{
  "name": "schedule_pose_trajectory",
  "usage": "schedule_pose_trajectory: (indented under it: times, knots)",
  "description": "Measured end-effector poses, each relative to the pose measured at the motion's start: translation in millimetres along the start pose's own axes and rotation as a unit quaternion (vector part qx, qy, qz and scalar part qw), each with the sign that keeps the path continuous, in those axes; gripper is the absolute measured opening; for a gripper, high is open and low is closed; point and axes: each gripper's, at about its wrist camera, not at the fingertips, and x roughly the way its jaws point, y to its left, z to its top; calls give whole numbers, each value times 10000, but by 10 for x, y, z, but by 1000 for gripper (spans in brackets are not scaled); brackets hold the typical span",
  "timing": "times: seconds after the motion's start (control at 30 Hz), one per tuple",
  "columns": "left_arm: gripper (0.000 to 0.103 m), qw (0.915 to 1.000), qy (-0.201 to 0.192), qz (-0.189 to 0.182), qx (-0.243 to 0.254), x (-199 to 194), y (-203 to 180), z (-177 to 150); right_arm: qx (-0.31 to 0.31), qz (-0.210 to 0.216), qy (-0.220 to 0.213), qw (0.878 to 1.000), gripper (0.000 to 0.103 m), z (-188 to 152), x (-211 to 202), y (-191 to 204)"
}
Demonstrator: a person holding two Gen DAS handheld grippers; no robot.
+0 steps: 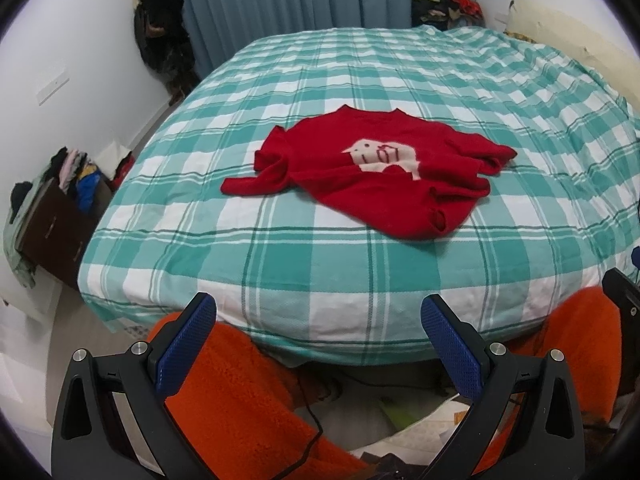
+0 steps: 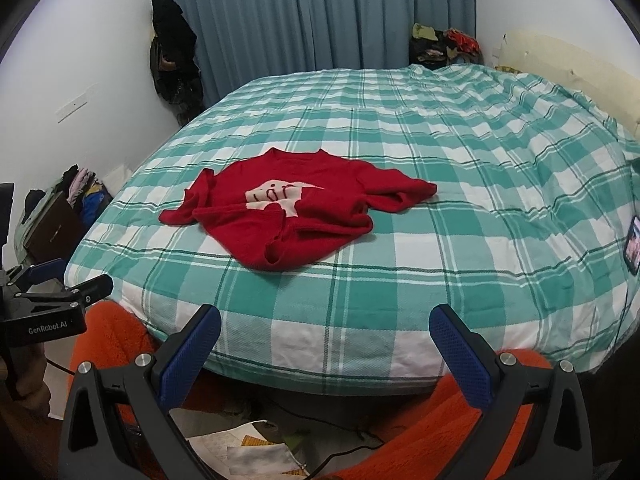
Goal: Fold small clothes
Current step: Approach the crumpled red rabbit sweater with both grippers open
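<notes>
A wide bed fills most of both views, covered in a teal-and-white plaid sheet that lies mostly smooth, with wrinkles toward the far right corner. White walls close the room on the left and right, and blue-grey curtains hang behind the bed's far side. Dark garments hang in the far left corner, and a heap of mixed clothes sits at the far right by the curtains. On the floor to the left, a brown box holds more jumbled clothing.

The red sweater lies unfolded on the middle of the bed, nearer the front edge, with a pale animal figure on its chest; its sleeves are bunched loosely at each side.

A phone rests at the bed's right edge.

Both tongs hover off the near edge of the bed above orange fleece-clad legs: the left tongs are spread wide and grasp nothing, and the right tongs likewise gape apart, well short of the sweater.
</notes>
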Motion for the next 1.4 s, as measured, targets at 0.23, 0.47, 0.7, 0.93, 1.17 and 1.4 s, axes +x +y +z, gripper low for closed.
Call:
schedule_pose_trajectory:
  times: [0.23, 0.47, 0.7, 0.93, 1.17, 1.4]
  knots:
    - [102, 9999, 44, 98, 22, 42, -31, -16, -14, 57, 139, 9999, 103, -25, 67, 24]
    - [102, 9998, 63, 160, 70, 57, -59, -28, -55, -32, 159, 9999, 103, -19, 77, 32]
    - [102, 9998, 77, 172, 94, 67, -71, -38, -118, -15, 194, 9997, 103, -18, 81, 67]
    - [102, 9997, 88, 186, 92, 72, -71, -43, -190, -4, 207, 9996, 103, -4, 82, 118]
    - [102, 9996, 144, 214, 100, 115, -46, -57, -276, -19, 248, 9993, 103, -6, 98, 175]
    - [102, 9995, 215, 218, 121, 151, -57, -81, -560, -609, 278, 9962, 103, 26, 108, 225]
